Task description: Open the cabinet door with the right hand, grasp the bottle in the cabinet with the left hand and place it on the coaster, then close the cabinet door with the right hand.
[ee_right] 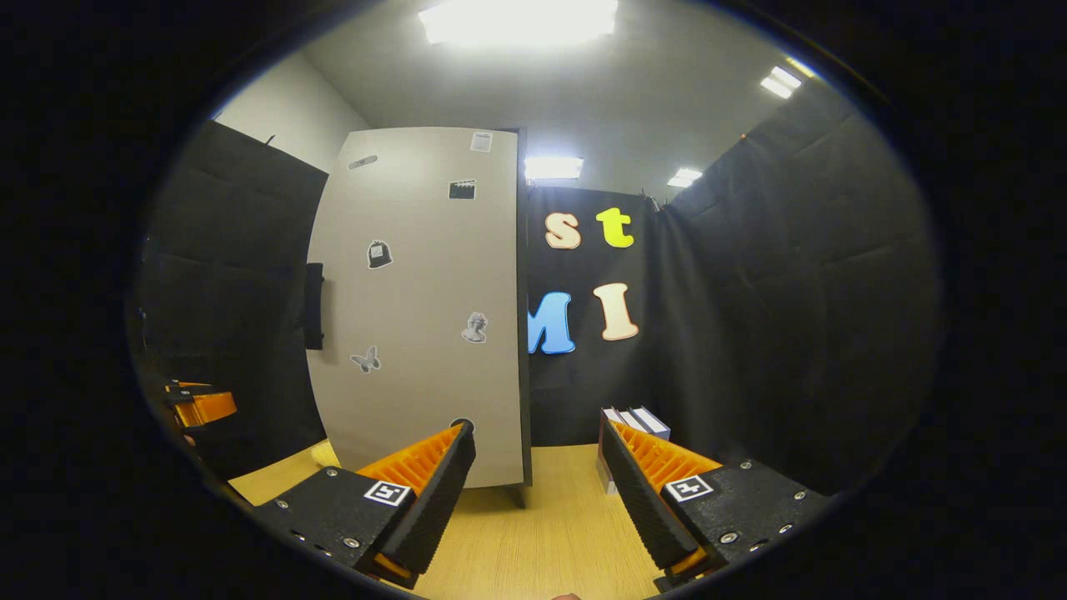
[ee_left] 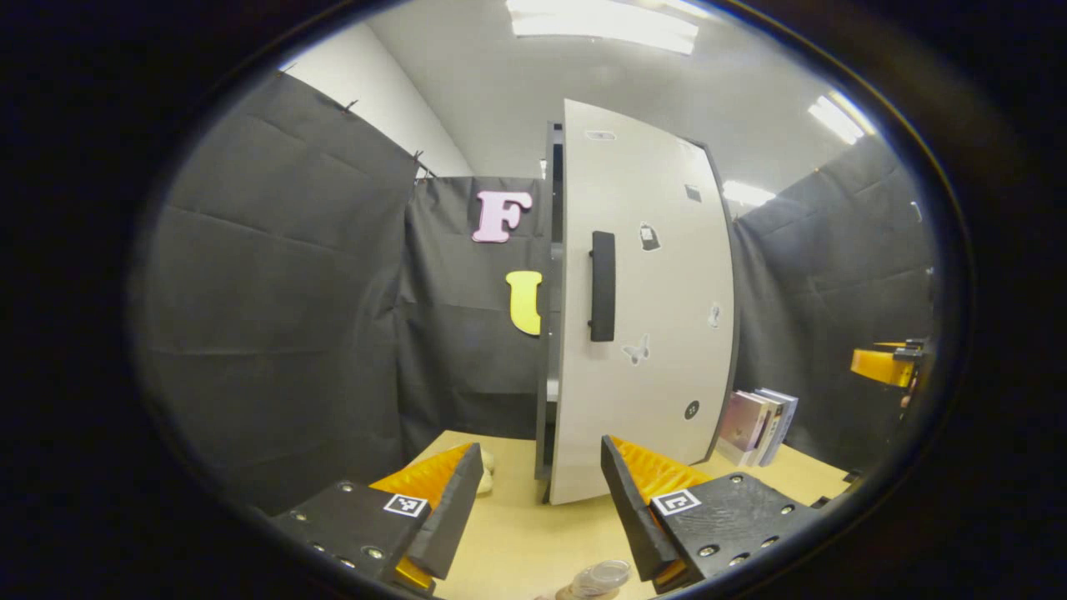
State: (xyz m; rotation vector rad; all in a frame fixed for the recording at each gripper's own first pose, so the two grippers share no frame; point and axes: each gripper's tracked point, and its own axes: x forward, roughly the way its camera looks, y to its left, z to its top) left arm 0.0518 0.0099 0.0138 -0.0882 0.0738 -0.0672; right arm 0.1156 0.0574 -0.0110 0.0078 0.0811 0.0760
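- The right hand-held gripper (ee_right: 533, 487) has its fingers spread apart with nothing between them, hanging over the table (ee_right: 542, 542) short of the cabinet door (ee_right: 417, 308); I judge it is held wide so it can take the handle (ee_right: 313, 306), which sits far over on the door's left edge.
- The left hand-held gripper (ee_left: 542, 508) is likewise spread apart and empty, low over the table in front of the cabinet, probably waiting for the door to open.
- The door is a flat, pale, matte panel dotted with small stickers, and it looks shut or nearly so; its handle is a dark upright bar.
- The bottle is not visible; by the task it stands inside the cabinet, behind the door.
- A small round clear object (ee_left: 602, 577), possibly the coaster, lies on the table's light wood-grain top, near the left fingers.
- Books (ee_left: 757, 427) stand right of the cabinet.
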